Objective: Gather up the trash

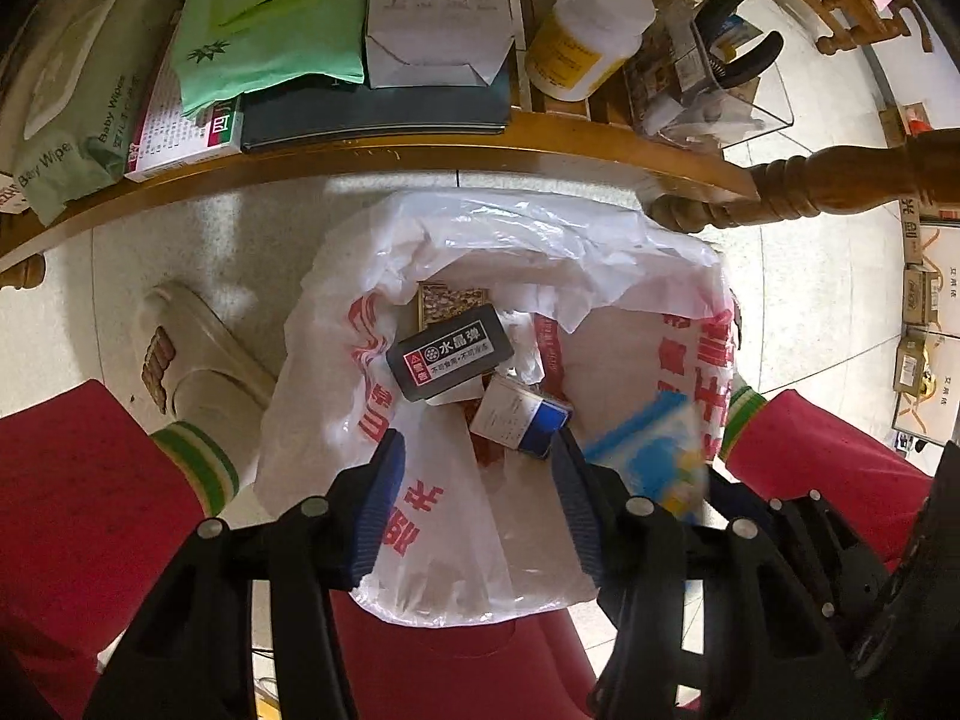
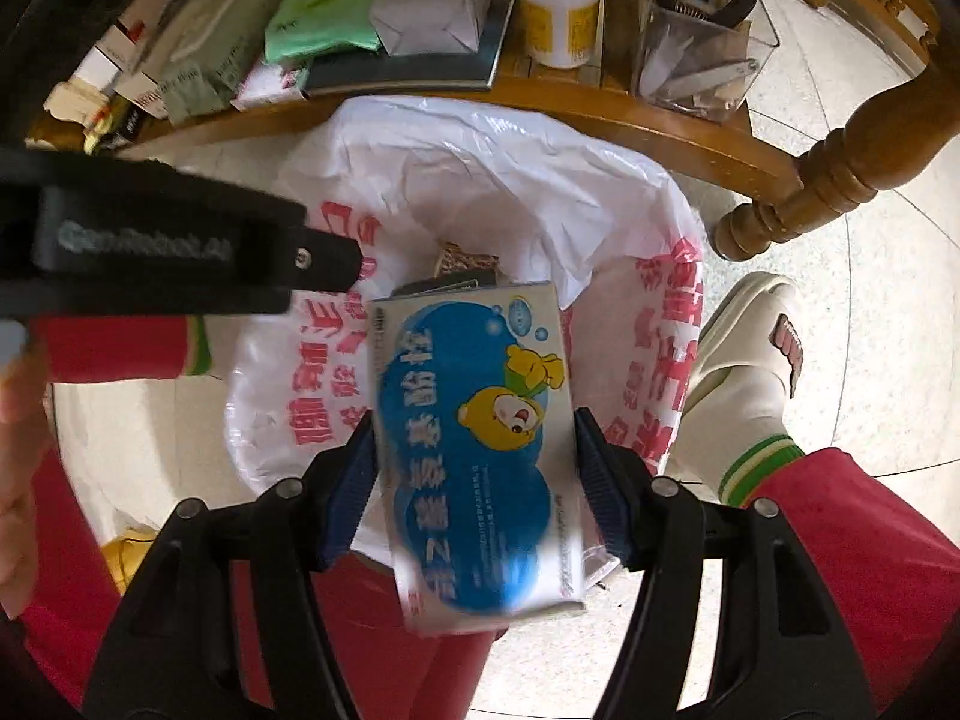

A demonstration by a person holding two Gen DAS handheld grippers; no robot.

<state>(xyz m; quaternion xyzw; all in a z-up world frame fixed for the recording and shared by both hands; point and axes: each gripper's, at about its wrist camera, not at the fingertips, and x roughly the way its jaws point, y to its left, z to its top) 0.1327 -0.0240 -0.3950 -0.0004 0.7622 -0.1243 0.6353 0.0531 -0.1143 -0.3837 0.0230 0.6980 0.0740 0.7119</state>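
Right wrist view, nearest first: right gripper (image 2: pixel 474 474) points straight down with a blue-and-white carton (image 2: pixel 474 444) between its blue pads, one pad on each long side edge. Pads look pressed against the cardboard, so it reads as clamped on the carton. Carton is blurred, cartoon bear print, flat face to the camera. Judging by look: thin card, light, probably empty or near it, so it crushes if squeezed hard and can slide on the glossy print. Narrow side edges are the sensible hold, about mid-length, as now.

Just under it sits the bag (image 2: pixel 492 192), white plastic with red print, mouth open, on the floor between the person's red trouser legs. Soft, floppy rim, no stiffness; it folds inward if bumped.

Left wrist view: left gripper (image 1: pixel 474 480) hangs over the same bag, jaws apart, nothing between the pads, only bag plastic showing through the gap. Already inside the bag: a dark box (image 1: pixel 450 354) with white characters, a small white-and-blue box (image 1: pixel 521 417), a patterned box (image 1: pixel 450 300) behind them. All small cardboard, likely light.

Farther out: wooden table (image 1: pixel 384 159) edge with wipes packs, a white carton, a yellow-labelled bottle (image 1: pixel 591 36), a clear holder. A slipper sits on the tiled floor beside the bag.
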